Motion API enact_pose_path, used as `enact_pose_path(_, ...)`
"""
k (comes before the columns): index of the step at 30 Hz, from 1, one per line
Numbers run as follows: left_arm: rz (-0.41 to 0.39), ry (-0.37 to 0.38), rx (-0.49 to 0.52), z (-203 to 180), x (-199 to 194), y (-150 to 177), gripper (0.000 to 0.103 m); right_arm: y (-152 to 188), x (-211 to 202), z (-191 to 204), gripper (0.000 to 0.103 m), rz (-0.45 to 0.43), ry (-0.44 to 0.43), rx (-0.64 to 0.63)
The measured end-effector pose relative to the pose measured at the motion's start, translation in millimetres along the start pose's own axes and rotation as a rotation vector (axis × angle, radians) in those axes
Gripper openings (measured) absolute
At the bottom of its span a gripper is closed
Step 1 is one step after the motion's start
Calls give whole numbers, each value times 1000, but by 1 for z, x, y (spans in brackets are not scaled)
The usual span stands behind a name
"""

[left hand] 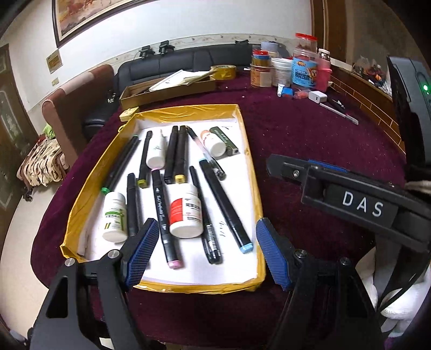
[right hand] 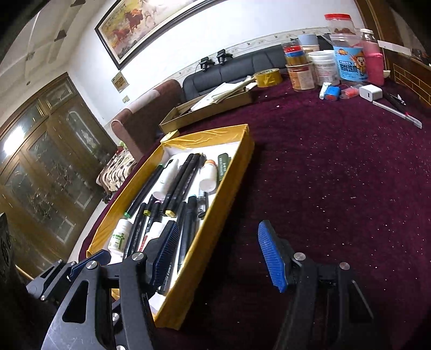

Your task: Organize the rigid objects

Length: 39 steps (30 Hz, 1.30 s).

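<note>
Yellow tape lines the shallow tray on the dark red tablecloth, and all the markers and small white bottles lie inside it, mixed and crossing. So the things are gathered, but I cannot tell whether sorting is finished or waits. Both tools hover empty: the left gripper gapes above the tray's near end, and the right gripper stands wide over the tray's right wall.

Left gripper's finger covers lower end of black marker. Right gripper's finger hides red-label bottle base. Bottle label print too small to read. Painting cut off by top edge.
</note>
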<state>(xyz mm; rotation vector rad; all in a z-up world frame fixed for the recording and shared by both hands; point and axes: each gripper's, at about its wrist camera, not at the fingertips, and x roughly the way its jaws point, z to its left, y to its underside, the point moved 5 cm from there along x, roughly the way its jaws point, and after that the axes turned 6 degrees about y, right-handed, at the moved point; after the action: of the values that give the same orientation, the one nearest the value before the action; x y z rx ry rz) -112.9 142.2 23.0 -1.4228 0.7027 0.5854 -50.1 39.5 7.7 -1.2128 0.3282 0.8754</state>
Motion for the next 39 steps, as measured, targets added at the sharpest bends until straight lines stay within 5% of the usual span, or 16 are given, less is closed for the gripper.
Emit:
enact_pose_path(28, 59, 59, 38, -29, 21, 3, 74, -13, -9, -85, 57, 9, 99, 147)
enact_pose_path(39, 90, 68, 32, -29, 33, 5, 74, -8, -2, -89, 57, 37, 95, 146)
